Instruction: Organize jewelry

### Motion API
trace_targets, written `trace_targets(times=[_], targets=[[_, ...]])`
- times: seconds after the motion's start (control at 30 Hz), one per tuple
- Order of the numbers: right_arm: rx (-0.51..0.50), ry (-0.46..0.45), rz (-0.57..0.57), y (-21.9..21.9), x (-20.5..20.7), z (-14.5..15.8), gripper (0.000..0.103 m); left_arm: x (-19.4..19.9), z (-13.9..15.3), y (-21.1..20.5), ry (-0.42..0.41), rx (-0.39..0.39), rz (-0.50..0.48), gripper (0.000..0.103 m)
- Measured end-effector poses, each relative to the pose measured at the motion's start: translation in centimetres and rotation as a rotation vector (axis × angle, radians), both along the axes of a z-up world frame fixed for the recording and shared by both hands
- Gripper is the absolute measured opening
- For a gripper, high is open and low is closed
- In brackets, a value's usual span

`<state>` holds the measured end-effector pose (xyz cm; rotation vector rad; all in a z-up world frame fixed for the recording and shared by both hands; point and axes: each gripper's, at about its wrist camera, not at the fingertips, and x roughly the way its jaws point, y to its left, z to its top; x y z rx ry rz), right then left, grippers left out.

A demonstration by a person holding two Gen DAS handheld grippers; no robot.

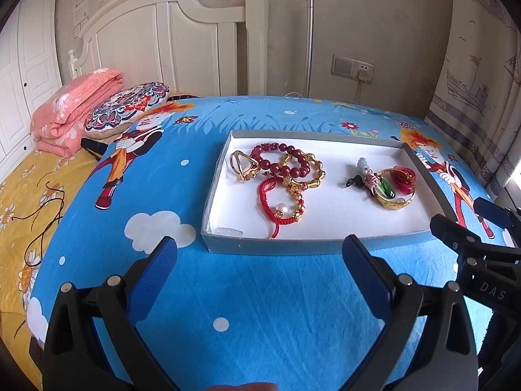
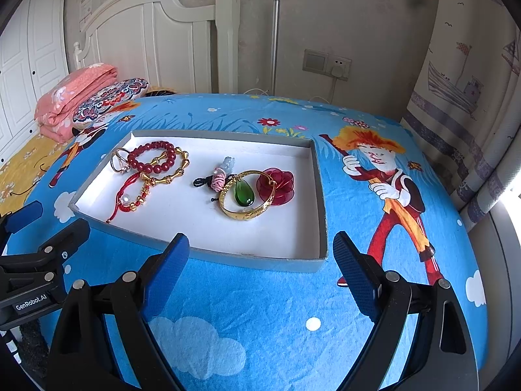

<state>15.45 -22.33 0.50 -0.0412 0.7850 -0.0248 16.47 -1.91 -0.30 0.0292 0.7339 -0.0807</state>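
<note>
Left gripper: blue ribbed pads spread wide, holding nothing, just short of the tray.
Right gripper: also splayed and bare, at the tray's near wall.
Tray: shallow grey card, white floor, on a fuzzy blue blanket.
Jewelry: all inside, in two heaps; red bead bracelet tangled with gold links; gold bangle over green drop.
Advice: whichever piece is lifted, pinch one strand only, slowly; the cords snag.
</note>
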Motion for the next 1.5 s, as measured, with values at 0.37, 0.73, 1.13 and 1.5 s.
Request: trace_targets(times=[0.37,0.73,1.13,1.5], targets=[[-0.007,0.004,0.008,0.4,-0.1,-0.1,0.084,0.1,0.0,0.3,0.008,-0.006,0.006,0.098],[-0.009,0.006,0.011,0.5,-0.2,-0.1,0.084,0.0,0.1,0.5,0.003,-0.001,0.011,0.098],[-0.011,0.008,0.014,0.6,-0.3,-0.3,0.084,0.1,-0.3,0.6,0.016,-0.026,0.009,0.098],[-0.007,-0.009,-0.053,-5.0,-0.5,-0.1,0.084,1.6,0.8,5.2,0.021,-0.070,0.075,0.098]])
